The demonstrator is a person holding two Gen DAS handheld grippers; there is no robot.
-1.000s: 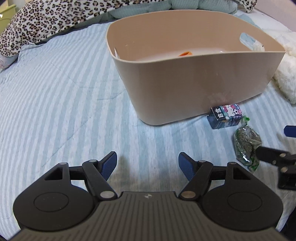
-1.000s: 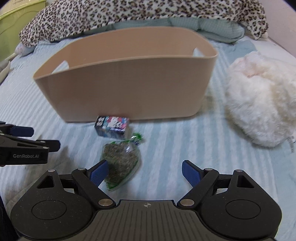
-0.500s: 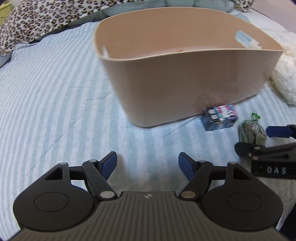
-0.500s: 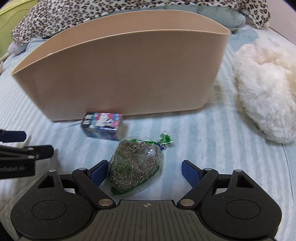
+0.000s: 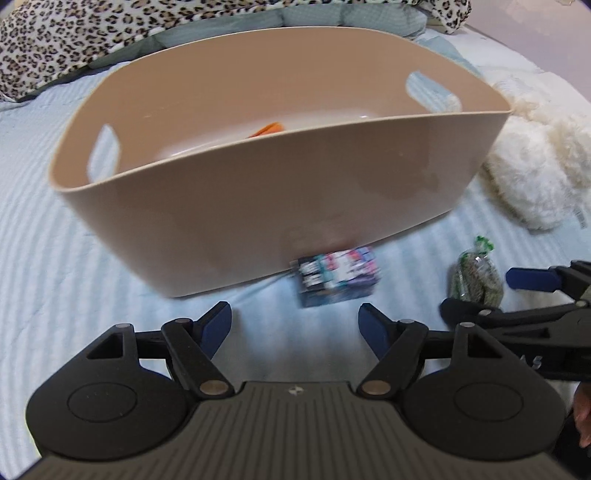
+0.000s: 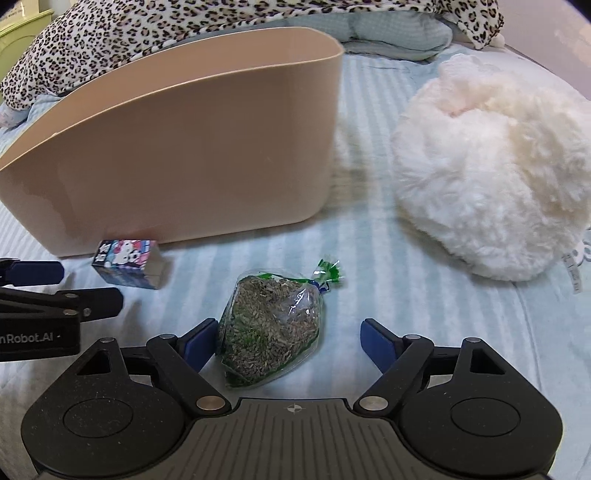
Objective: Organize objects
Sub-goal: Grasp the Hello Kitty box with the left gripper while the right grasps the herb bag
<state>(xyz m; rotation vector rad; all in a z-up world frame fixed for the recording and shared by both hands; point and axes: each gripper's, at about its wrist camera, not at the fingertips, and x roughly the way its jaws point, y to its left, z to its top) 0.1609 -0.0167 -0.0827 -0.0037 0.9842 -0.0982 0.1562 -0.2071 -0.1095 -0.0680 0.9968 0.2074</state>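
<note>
A beige plastic basket (image 5: 258, 206) stands on the striped bed, with something orange (image 5: 267, 130) inside; it also shows in the right wrist view (image 6: 177, 158). A small cartoon-printed box (image 5: 338, 275) lies against its front wall, just ahead of my open, empty left gripper (image 5: 295, 326); the box also shows in the right wrist view (image 6: 127, 264). A clear bag of dried green herbs (image 6: 269, 325) lies between the open fingers of my right gripper (image 6: 288, 341), nearer the left finger. The bag also shows in the left wrist view (image 5: 476, 278).
A white fluffy plush (image 6: 491, 177) lies on the bed to the right of the basket. A leopard-print blanket (image 6: 184, 26) is heaped behind it. The bed is covered by a pale blue striped sheet (image 5: 40, 258). The left gripper's fingers show at the left in the right wrist view (image 6: 55, 291).
My left gripper moved right, toward the cartoon box. My right gripper moved forward so the herb bag now lies between its fingers. Both stay open.
</note>
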